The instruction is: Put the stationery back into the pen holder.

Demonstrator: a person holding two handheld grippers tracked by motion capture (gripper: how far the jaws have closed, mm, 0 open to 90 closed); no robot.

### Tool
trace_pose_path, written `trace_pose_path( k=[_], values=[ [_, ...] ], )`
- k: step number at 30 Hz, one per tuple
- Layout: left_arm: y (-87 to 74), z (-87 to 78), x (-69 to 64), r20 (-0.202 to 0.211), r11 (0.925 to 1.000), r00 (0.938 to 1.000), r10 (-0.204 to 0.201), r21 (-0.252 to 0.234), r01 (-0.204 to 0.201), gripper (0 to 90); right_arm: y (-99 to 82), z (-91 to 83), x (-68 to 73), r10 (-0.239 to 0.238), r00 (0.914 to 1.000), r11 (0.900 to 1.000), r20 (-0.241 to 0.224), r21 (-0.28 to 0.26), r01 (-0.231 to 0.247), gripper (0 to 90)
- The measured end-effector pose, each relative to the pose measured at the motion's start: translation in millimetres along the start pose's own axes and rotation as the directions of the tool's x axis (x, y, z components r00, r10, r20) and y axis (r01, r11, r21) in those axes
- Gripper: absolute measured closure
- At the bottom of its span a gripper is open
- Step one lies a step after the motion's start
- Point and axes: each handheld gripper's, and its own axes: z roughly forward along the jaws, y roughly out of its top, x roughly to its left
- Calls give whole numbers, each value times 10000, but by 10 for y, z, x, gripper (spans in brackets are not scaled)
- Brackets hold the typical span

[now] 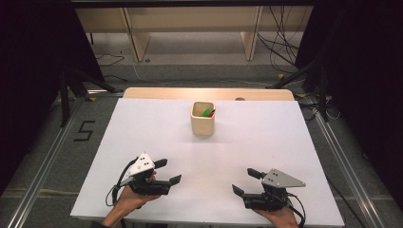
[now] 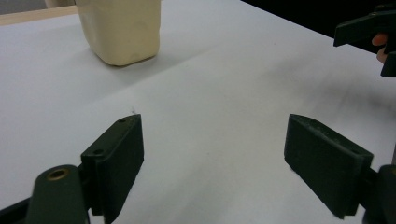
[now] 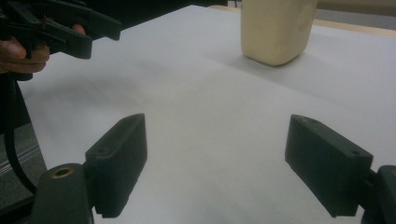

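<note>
Both your tongs are released and hold nothing. The left tongs [image 1: 167, 171] hover low over the near-left part of the white table [image 1: 266, 142], and the right tongs [image 1: 246, 181] are at the near-right, each with its jaws spread wide over bare table.

The thing nearest to your work is the cream cup [image 1: 203, 118], which stands upright near the far middle of the table, well apart from both tongs. Inside it you can see a green piece [image 1: 206, 112] and a red piece [image 1: 211, 113], leaning toward the right wall.

I judge the cup to be light and stiff, with smooth walls that could slip. It looks too wide for one easy pinch across the body, so take it by one wall at the rim, with one jaw inside and one outside. Squeeze gently, because a light cup tips easily.
</note>
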Motion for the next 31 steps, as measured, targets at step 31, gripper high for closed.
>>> trace_pose_path(
  k=[31],
  values=[
    [-39,-2,36,-70,9994,9996,-291,-214,290,184,-11,6,-18,53,10000,10000,43,34,-53,214]
  ],
)
